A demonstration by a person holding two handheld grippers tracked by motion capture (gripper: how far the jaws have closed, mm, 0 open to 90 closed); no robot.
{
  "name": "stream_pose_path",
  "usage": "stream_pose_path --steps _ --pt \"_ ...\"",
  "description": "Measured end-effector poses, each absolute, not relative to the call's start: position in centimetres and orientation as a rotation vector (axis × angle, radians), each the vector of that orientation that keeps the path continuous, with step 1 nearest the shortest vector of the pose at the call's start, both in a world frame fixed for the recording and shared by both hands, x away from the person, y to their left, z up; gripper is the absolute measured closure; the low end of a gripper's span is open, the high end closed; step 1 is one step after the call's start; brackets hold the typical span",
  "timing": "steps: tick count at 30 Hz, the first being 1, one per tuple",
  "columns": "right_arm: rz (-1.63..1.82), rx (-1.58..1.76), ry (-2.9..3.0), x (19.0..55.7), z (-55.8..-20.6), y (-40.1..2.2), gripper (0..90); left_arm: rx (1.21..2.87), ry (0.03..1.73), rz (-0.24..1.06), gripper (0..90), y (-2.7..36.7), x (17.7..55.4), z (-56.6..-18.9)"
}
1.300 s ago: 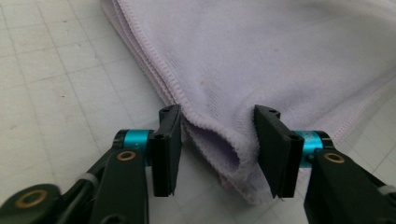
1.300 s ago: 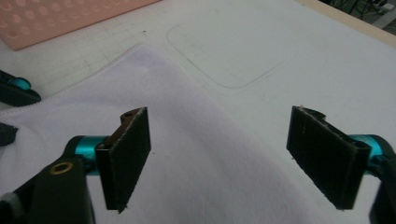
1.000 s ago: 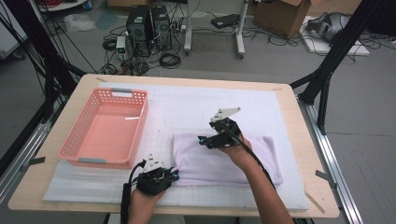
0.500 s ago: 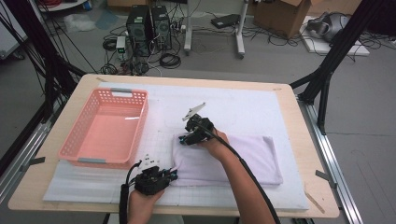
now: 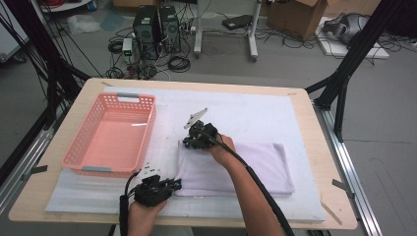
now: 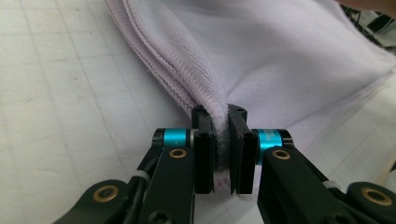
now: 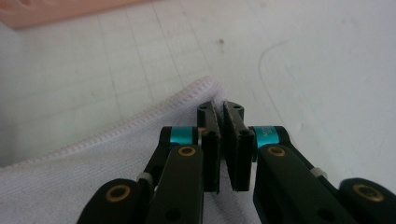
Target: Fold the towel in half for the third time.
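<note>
A folded pale lilac towel [image 5: 255,162] lies on the white mat [image 5: 255,110]. My left gripper [image 5: 176,184] sits at the towel's near left corner. In the left gripper view its jaws have been closing, and the left gripper [image 6: 222,135] is shut on the stitched edge of the towel [image 6: 280,60]. My right gripper [image 5: 189,142] is at the far left corner, reached across the cloth by the right forearm. In the right gripper view the jaws have just been closing, and the right gripper [image 7: 220,121] now pinches the hemmed corner of the towel [image 7: 93,168].
A pink plastic basket [image 5: 83,160] stands on the left part of the mat, close to the towel's left side. The wooden table [image 5: 319,147] rims the mat. Computers, cables and boxes lie on the floor beyond the far edge.
The right hand has swept left across the towel from its far middle to its far left corner, and its jaws have shut there. The left hand has stayed at the near corner.
</note>
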State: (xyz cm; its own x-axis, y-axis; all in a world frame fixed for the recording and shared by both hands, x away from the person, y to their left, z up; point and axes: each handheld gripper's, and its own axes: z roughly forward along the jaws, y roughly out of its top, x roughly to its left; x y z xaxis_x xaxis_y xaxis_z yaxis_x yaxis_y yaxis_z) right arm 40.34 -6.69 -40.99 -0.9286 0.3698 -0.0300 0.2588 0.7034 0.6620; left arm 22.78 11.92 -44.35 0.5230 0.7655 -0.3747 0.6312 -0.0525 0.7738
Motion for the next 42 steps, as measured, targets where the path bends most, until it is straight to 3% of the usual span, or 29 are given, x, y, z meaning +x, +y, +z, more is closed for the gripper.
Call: stream_pose_path --steps 7,18,42 --pt "1.204 0.517 2.655 39.7 -38.4 -8.3 86.4 1.685 1.116 0.155 82.1 12.2 22.7 -42.2" --pt "1.255 0.541 2.567 38.9 -36.0 -12.3 86.3 1.709 1.002 0.139 82.1 8.9 23.6 -39.5" --pt "1.261 0.768 2.407 37.2 -36.6 -24.1 86.3 1.857 0.865 0.049 81.8 -2.9 26.1 -39.3"
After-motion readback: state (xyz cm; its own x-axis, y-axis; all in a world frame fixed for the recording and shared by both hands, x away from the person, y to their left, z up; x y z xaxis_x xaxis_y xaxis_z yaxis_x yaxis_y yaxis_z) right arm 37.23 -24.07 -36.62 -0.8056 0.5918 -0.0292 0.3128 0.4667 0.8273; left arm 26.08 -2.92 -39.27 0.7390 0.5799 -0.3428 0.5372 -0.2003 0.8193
